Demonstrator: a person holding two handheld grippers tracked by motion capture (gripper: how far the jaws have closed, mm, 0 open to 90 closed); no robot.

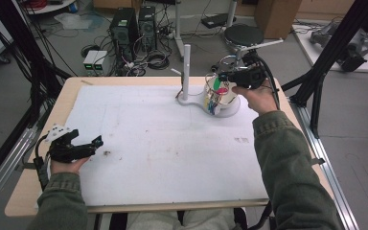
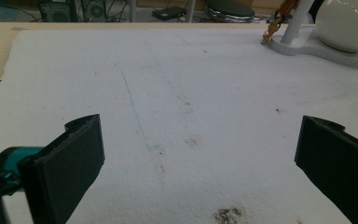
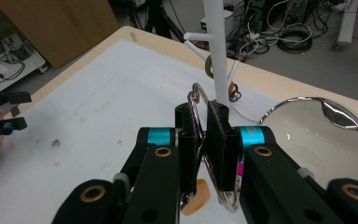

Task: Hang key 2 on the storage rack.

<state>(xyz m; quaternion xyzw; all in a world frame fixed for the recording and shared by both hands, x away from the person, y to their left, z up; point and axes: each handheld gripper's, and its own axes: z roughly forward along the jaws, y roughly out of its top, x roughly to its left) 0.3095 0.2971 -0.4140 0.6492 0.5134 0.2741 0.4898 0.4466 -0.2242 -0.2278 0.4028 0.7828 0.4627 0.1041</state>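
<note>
- While the right tool (image 3: 204, 140) hangs over the far right of the bench (image 1: 43, 182), its jaws are closed tight on a thin metal ring (image 3: 200, 100), pinched edge-on between the pads.
- Ring stands roughly upright in the grip: its plane runs along the jaws, the top arc rises clear above the pads, and the lower arc shows below them. Its long line points up toward the white stand (image 3: 217, 51) beyond.
- Small orange piece (image 3: 196, 198) dangles at the ring's lower end; likely a charm or tag, too small to tell.
- Edge-on grip looks chosen so the free top arc can be slipped over a peg (image 3: 195, 38) of the stand, judging by the peg branches and the pieces already hanging there.
- White bowl (image 1: 227, 98) with coloured trinkets sits on the stand's base, right under the right tool in the high view; probably the supply.
- Left tool (image 2: 200, 158) rests low at the near left of the bench, jaws wide apart, nothing between them; the white mat (image 2: 177, 84) shows through the gap. Parked, out of the way.
</note>
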